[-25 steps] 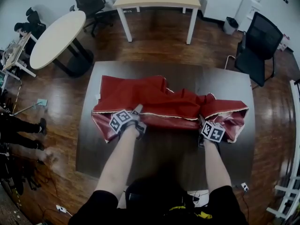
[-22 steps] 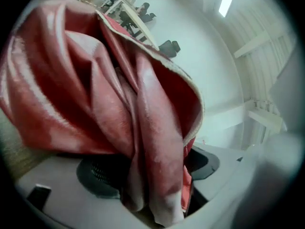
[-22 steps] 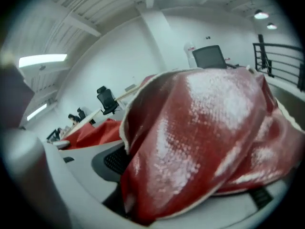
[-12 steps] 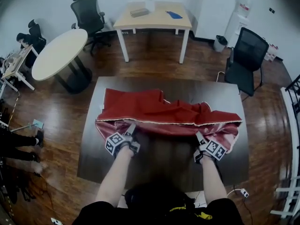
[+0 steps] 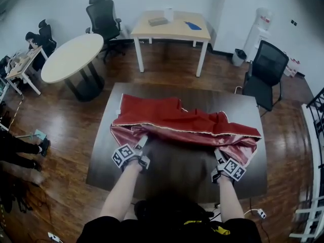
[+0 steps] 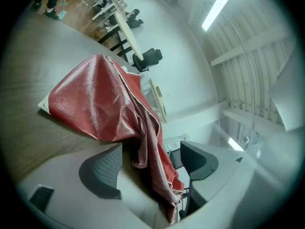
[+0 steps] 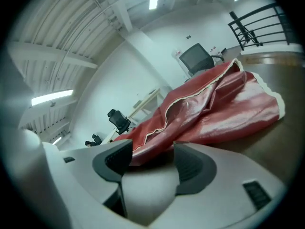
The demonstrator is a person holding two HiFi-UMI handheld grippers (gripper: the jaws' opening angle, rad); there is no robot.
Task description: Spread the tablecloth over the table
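Observation:
The red tablecloth lies folded and rumpled across the far half of the dark table. My left gripper is at the cloth's near left edge and my right gripper at its near right edge. In the left gripper view the cloth rises off the table and a fold hangs between the wide-apart jaws, whose pads do not press on it. In the right gripper view the cream-trimmed hem runs into the gap of that gripper, pads apart. Both pairs of jaws have just been closing a little.
Around the table stand a round white table, a rectangular table with small items on it, two black office chairs and a water dispenser. A person's legs show at the left edge. Cables lie on the floor.
Both grippers have drawn back toward me along the table and risen slightly. The cloth's near edge has come along with them. The far part of the cloth stays put.

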